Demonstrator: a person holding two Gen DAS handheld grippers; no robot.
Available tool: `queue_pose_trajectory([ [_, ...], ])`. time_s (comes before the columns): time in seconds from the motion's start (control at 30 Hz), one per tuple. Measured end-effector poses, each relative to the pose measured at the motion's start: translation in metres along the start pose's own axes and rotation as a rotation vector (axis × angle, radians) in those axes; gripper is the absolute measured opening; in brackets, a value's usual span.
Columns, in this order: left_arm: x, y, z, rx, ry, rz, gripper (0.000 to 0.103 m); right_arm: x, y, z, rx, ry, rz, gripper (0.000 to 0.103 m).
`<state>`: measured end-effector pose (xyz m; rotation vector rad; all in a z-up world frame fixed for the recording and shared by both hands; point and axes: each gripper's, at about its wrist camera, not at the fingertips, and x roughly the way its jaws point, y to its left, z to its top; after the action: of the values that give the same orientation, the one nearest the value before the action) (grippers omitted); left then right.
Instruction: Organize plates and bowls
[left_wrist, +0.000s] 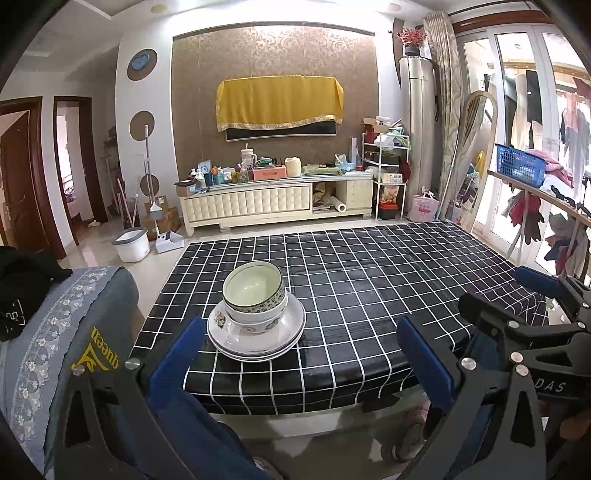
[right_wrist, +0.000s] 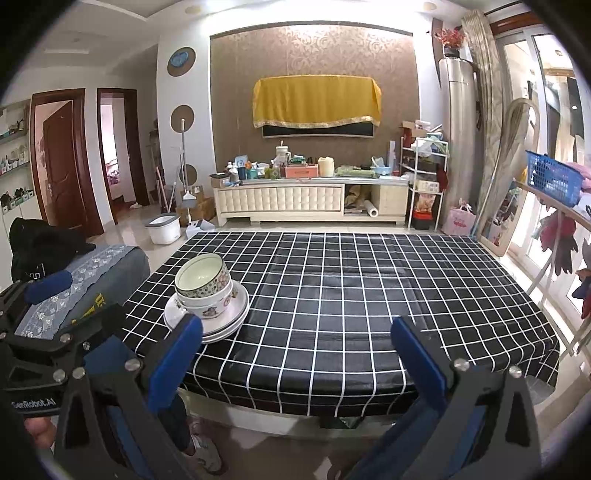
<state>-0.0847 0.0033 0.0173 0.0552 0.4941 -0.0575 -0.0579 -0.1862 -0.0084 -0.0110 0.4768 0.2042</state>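
Both grippers hang off the near edge of the table (right_wrist: 369, 295), level with each other, neither touching any dish. Left gripper (left_wrist: 301, 354): jaws wide apart, nothing between them. Right gripper (right_wrist: 301, 354): jaws likewise spread, empty.

Location of the ware: one stack at the near-left part of the black checked tablecloth (left_wrist: 369, 280). From the top: a pale green-lined bowl (left_wrist: 254, 288) nested in a white patterned bowl (left_wrist: 258, 320), both sitting on stacked plates (left_wrist: 258, 343), at least two rims visible. The top bowl leans slightly to the left in the right wrist view. The rest of the cloth, centre and right, is bare.

Judgement on the step: the dishes look already gathered, so either the task is near done or the stack is about to be taken apart and laid out; the views do not settle which. If the stack is to be handled:

- Take the top bowl first, by its rim, one finger inside and one outside, on the near side.
- Lift straight up until it clears the lower bowl; a sideways pull would likely drag the lower bowl across the glazed plate.
- The left gripper is lined up best; its left finger already points at the plates' near-left rim.
- The other gripper can steady the plates at their right rim.
- The glossy cloth probably slides, so set pieces down flat, well apart from the table edge.
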Motion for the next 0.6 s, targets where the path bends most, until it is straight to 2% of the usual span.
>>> queue_pose_trajectory([
  [0.13, 0.0012, -0.0007, -0.001, -0.004, 0.007, -0.017, 0.103, 0.0015, 0.0006, -0.0004, 0.0, 0.006, -0.006, 0.103],
  [0.6, 0.0011, -0.0029, -0.0034, -0.009, 0.018, -0.007, 0.103, 0.0021, 0.0023, -0.0022, -0.001, 0.009, -0.013, 0.103],
])
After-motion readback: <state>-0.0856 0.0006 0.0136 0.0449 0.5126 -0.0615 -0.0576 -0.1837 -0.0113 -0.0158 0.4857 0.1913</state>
